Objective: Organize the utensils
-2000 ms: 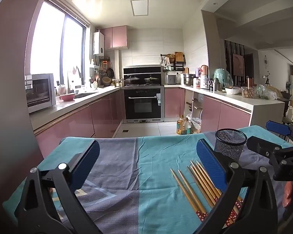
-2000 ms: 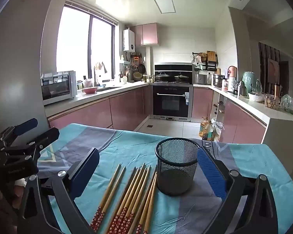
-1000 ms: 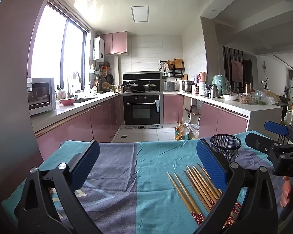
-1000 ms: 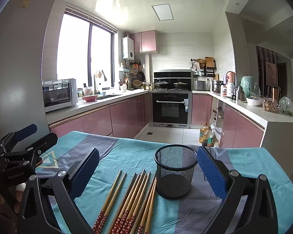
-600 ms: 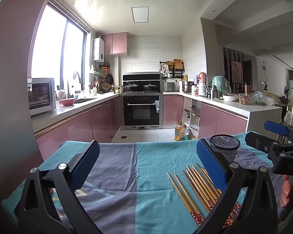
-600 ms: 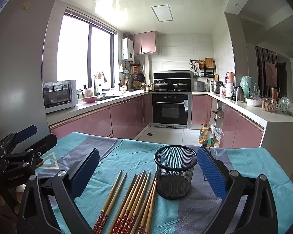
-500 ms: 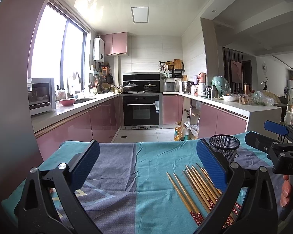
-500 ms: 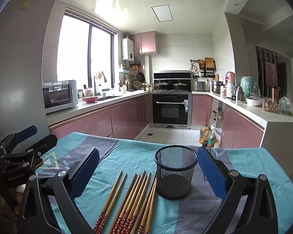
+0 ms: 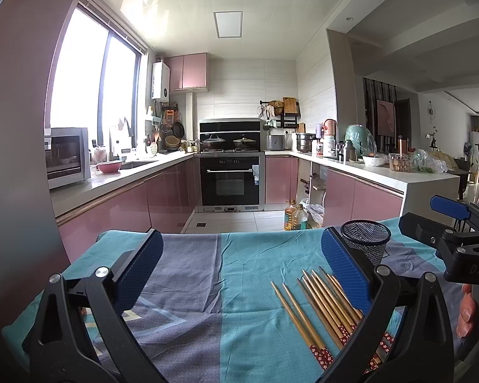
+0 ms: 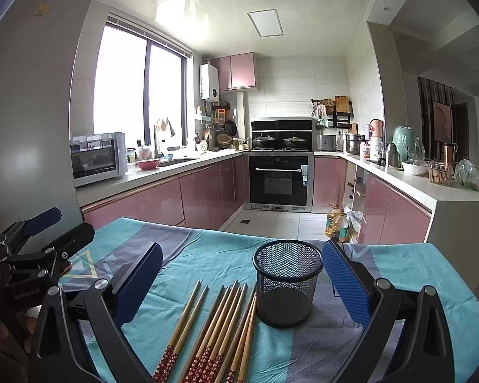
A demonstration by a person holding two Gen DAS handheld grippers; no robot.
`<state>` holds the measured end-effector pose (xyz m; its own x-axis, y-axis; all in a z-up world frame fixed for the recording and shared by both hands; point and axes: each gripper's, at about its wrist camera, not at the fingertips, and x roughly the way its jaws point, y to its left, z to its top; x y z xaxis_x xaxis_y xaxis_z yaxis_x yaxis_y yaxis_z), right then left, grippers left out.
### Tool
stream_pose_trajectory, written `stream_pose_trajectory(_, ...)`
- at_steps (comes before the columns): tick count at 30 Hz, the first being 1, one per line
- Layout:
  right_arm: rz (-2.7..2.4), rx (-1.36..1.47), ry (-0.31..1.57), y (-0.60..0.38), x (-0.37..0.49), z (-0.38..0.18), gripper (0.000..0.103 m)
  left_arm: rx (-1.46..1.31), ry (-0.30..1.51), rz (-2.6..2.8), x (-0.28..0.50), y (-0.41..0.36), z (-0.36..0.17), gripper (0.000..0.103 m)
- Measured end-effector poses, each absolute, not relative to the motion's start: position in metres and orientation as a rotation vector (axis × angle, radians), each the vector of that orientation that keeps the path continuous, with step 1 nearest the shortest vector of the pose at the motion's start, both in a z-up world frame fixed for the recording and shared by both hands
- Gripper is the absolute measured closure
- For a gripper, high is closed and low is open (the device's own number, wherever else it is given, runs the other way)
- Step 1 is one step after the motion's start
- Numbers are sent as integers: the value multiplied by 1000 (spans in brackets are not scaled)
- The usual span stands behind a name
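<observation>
Since the chopsticks (image 10: 214,328) lie in a loose row on the blue cloth (image 10: 207,255) just left of the mesh cup (image 10: 287,282), the right gripper (image 10: 239,281) is the nearer one: they sit straight below its spread, empty jaws, long axes running away from it, patterned ends closest. The left gripper (image 9: 239,268), equally wide open and holding nothing, has them off to its right, under its right finger. Against two seconds ago, both views have tilted up slightly and pulled back a touch; the chopsticks and cup have not moved.
</observation>
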<state>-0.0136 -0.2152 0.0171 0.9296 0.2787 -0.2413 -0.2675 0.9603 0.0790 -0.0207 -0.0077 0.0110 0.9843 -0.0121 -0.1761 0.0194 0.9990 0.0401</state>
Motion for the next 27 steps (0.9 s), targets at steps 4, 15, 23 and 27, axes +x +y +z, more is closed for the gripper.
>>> stream_pose_trajectory(4, 277, 45, 252, -215, -14, 17, 6, 40, 176, -16, -21, -8, 11, 5)
stream_pose_trajectory(15, 266, 52, 248, -219, -16, 17, 6, 39, 176, -17, -22, -9, 12, 5)
stream_pose_trajectory(23, 245, 53, 255, -220, -13, 18, 6, 36, 177, -19, -23, -10, 11, 5)
stream_pose_trajectory(27, 238, 51, 255, -219, -13, 19, 6, 38, 180, -19, -22, -10, 10, 5)
